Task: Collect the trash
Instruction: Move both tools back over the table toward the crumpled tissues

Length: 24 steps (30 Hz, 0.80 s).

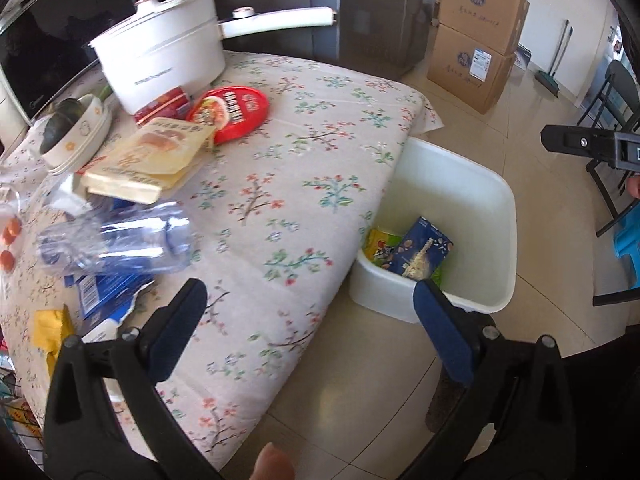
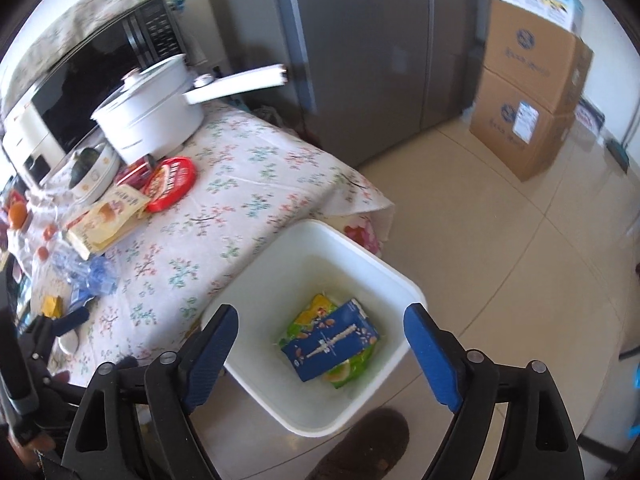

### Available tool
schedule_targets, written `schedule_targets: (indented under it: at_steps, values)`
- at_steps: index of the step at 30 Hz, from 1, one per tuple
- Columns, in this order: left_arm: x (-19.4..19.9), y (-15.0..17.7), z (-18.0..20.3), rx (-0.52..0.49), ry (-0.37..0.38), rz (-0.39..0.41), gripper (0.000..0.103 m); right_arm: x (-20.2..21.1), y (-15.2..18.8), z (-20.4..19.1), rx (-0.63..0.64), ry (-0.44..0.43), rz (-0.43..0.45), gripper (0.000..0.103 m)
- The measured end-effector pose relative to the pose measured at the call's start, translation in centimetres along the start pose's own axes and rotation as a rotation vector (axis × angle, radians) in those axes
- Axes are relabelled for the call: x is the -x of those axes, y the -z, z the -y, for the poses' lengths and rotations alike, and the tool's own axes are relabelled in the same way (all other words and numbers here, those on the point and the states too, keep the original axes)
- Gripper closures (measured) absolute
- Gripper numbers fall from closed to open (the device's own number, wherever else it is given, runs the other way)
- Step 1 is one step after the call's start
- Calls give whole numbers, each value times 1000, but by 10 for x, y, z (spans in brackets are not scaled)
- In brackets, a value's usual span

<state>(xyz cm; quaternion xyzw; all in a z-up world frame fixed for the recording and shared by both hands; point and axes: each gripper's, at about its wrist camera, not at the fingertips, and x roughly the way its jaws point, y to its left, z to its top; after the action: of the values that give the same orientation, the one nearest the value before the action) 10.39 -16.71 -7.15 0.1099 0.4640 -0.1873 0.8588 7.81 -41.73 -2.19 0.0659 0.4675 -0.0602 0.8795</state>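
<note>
Left wrist over table edge [image 1: 304,184], right above bin [image 2: 320,264], both shared.

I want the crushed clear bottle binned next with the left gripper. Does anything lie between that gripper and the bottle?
Nothing visible does. The left gripper is open over the tablecloth, and only bare cloth separates it from the crushed bottle. The torn blue wrapper lies beside the bottle.

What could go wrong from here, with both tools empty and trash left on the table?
1. The crushed clear bottle lies on its side; it may roll or slip when the open left tool pinches it.
2. The white bin is partly tucked beneath the tablecloth edge, so drops could miss it.
</note>
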Motion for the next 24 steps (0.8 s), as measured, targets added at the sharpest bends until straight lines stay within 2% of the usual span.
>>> schedule_targets:
  at_steps: [4,8,14,24]
  values:
    - [20,18,-39,60,-32,12,1,4,0,-36,57,-34,17,12]
    - [39,31,-74,118,-65,33,1,6,0,-74,122,-57,35,4]
    - [52,57,-121,218,-99,49,1,1,-1,-120,183,-78,44,2]
    - [80,95,-192,316,-154,82,1,-19,-2,-179,234,-105,24,1]
